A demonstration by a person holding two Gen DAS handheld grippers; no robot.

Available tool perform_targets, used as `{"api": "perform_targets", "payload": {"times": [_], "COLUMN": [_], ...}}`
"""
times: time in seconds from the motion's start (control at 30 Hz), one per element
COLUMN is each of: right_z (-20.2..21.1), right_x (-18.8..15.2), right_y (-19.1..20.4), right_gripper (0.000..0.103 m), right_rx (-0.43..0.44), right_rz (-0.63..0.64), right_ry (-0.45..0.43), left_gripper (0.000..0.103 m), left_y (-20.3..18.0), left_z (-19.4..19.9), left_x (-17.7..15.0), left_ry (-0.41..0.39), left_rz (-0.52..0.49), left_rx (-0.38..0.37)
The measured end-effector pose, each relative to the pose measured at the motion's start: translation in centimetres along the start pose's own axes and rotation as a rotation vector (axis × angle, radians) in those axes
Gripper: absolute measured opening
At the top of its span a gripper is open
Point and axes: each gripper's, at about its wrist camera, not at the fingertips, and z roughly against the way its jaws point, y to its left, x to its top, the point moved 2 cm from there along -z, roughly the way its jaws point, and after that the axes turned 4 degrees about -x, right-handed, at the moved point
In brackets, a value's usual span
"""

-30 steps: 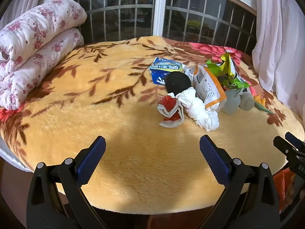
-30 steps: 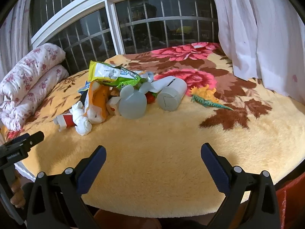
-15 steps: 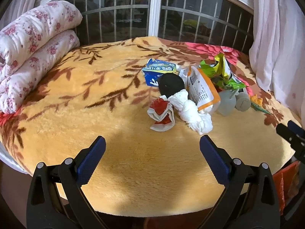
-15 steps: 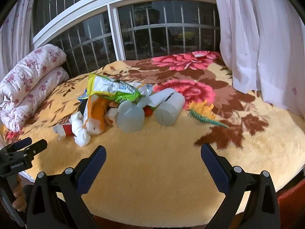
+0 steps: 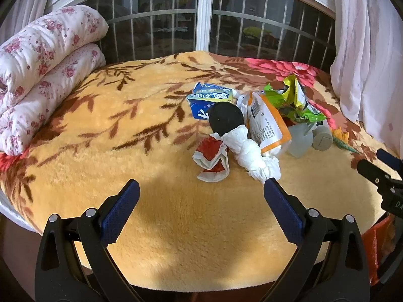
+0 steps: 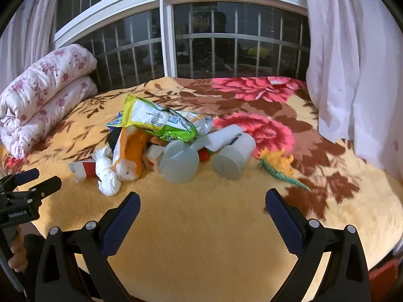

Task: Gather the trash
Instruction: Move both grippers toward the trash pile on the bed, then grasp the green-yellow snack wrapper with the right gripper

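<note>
While both claws close in on the trash, nothing is collected yet.
Plush yellow floral blanket (image 5: 105, 136) offers open room at six o'clock; crumpled litter pile (image 5: 254, 123) now sits nearer, at one o'clock. Left gripper (image 5: 201, 198) and right gripper (image 6: 202, 207) gape wide, empty, short of the white twisted tissue (image 5: 252, 154).

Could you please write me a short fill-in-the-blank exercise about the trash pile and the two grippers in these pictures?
1. The left gripper is ____ and holds nothing.
2. The twisted white tissue lies on the ____ blanket.
3. The folded quilt has a ____ print.
4. The fingers of the right gripper have ____ pads.

Missing words: open; yellow; floral; blue
</note>
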Motion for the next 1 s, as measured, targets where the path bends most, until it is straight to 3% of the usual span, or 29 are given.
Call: {"api": "perform_targets", "payload": {"times": [0.63, 1.0], "right_z": [-4.4, -8.0], "right_x": [4.2, 5.6], "right_y": [2.1, 1.8], "right_gripper": [0.098, 0.098], "right_rx": [-0.026, -0.038], "right_rz": [0.099, 0.118], "right_ry": [-0.009, 0.035], "left_gripper": [0.096, 0.096], "left_y": [0.8, 1.0], "left_z": [-1.9, -2.4], "left_x": [0.5, 0.6], "left_ry": [0.023, 0.029], "left_rz": [0.014, 0.018], "left_rx": [-0.004, -0.001]}}
